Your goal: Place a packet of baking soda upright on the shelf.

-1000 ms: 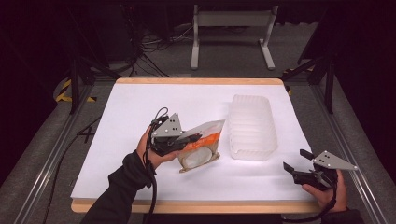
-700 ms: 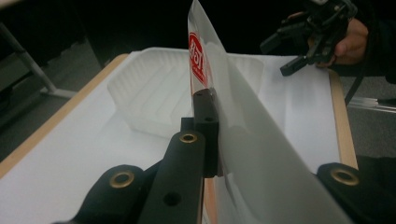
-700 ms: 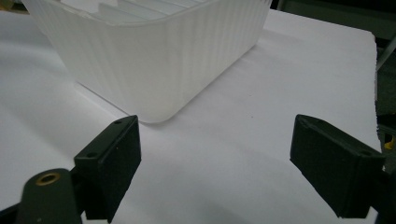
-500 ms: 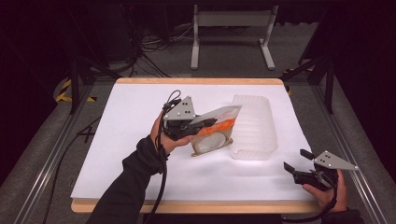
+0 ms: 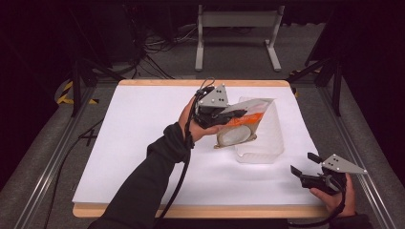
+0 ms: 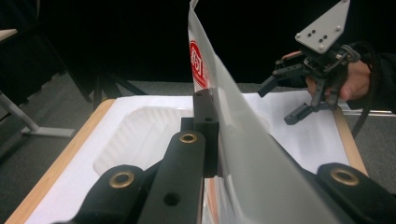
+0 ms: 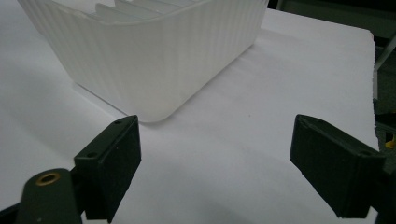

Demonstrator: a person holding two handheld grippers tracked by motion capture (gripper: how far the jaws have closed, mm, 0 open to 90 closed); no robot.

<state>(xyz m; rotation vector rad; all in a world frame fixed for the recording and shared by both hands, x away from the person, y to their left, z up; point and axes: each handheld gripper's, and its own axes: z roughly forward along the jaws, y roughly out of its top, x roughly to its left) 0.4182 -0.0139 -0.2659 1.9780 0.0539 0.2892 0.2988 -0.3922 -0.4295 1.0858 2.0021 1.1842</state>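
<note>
White tabletop [image 5: 143, 143]; left gripper [image 5: 228, 114] raised, fingers pinching pouch [image 5: 241, 129] over ribbed tub [image 5: 267, 143]; right gripper [image 5: 305, 164] low, fingers spread

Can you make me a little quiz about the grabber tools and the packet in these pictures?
1. True or false: the left tool is pinching the packet.
2. What is the packet held above? A) a metal pot B) the white ribbed tub C) a wooden bowl
3. Fill in: the right tool has its jaws ____ and holds nothing.

Key: 1 true. 2 B. 3 open.
</note>
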